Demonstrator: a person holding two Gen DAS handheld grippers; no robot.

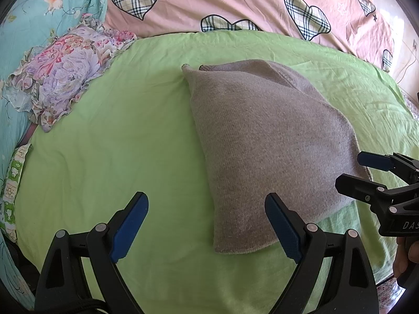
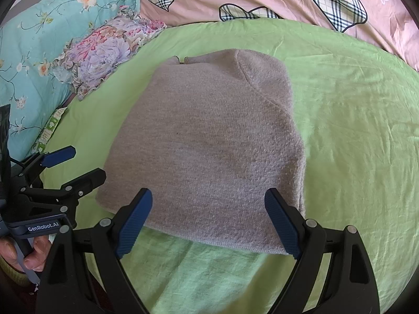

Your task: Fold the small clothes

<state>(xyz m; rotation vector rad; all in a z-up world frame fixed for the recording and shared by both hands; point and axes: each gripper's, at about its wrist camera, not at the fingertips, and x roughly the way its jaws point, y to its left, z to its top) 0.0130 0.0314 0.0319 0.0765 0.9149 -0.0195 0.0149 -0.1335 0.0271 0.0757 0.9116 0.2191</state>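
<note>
My grey knit garment lies folded on the green sheet, so both tongs hang off it: left gripper at its near left corner, right gripper over its near edge, both spread wide, empty (fold looks done or nearly). Floral pillow sits well left of the garment, pink heart quilt beyond; nothing blocks.

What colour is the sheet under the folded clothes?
Light green sheet, clearest in the right wrist view, under the grey knit.
</note>
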